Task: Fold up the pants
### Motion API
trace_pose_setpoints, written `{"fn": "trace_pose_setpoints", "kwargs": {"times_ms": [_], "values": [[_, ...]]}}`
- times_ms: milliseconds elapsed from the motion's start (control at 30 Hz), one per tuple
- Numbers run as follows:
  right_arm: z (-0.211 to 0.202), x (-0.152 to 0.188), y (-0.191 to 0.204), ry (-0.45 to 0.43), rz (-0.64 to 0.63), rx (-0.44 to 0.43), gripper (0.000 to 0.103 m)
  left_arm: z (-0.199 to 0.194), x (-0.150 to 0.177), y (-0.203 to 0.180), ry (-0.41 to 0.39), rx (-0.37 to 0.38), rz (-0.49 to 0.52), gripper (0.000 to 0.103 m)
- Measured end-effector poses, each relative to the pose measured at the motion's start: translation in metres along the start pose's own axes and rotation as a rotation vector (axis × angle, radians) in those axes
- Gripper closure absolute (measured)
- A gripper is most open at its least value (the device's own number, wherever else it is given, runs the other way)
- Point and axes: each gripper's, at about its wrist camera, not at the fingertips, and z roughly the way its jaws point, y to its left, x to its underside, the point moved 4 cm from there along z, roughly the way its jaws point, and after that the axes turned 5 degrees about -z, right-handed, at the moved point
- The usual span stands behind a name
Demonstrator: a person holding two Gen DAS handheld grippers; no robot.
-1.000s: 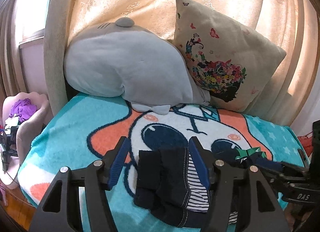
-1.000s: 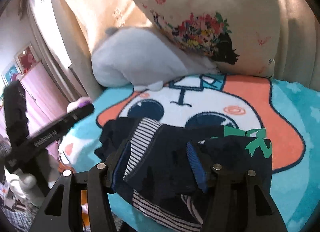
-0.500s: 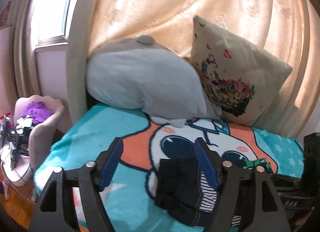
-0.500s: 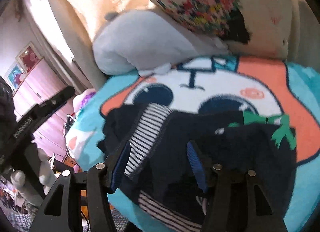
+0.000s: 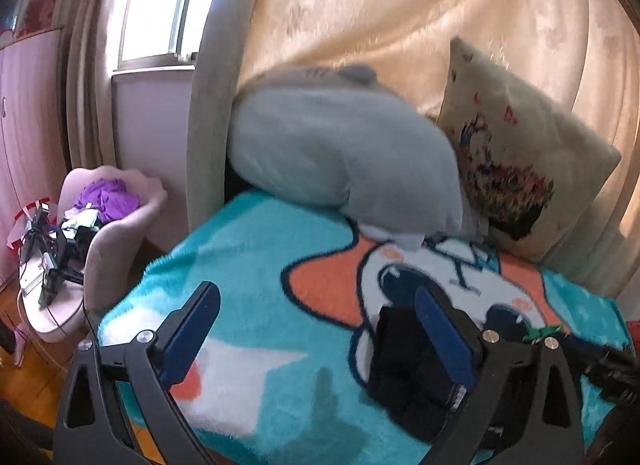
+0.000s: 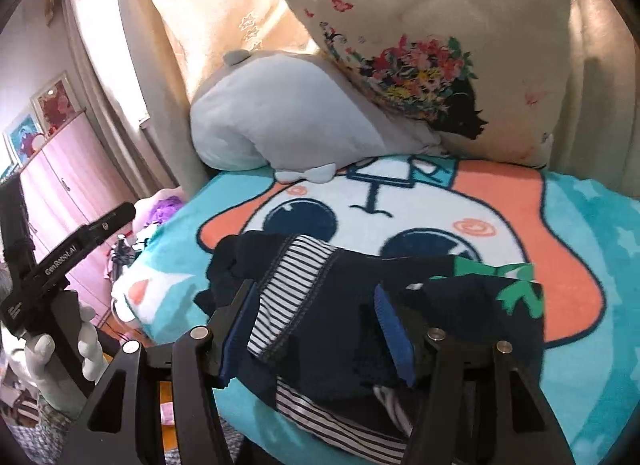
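Lit by daylight through window (image 5: 160, 5) and glowing curtain (image 5: 400, 5); left view motion-blurred, right sharp; fisheye-bent, dark corners.

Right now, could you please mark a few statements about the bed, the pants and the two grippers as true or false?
1. The pants lie on the cartoon blanket. True.
2. The left gripper is clamped on the pants. False: its jaws are opening, with only blanket between them.
3. The pants fabric sits between the right gripper's fingers. True.
4. The flowered pillow lies flat on the floor. False: it leans at the head of the bed beside the grey plush.
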Motion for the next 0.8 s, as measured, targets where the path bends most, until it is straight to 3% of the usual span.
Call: {"fn": "trace_pose_setpoints", "kwargs": {"times_ms": [133, 433, 800], "values": [[0.002, -0.003, -0.007, 0.020, 0.000, 0.015, 0.038, 0.010, 0.010, -0.005, 0.042, 0.015, 0.019, 0.005], [0.028, -0.009, 0.008, 0.093, 0.004, -0.042, 0.038, 0.011, 0.019, -0.001, 0.073, 0.019, 0.047, 0.005], [0.063, -0.021, 0.040, 0.177, -0.026, -0.113, 0.038, 0.025, 0.024, 0.038, 0.120, -0.074, 0.015, 0.005]]}}
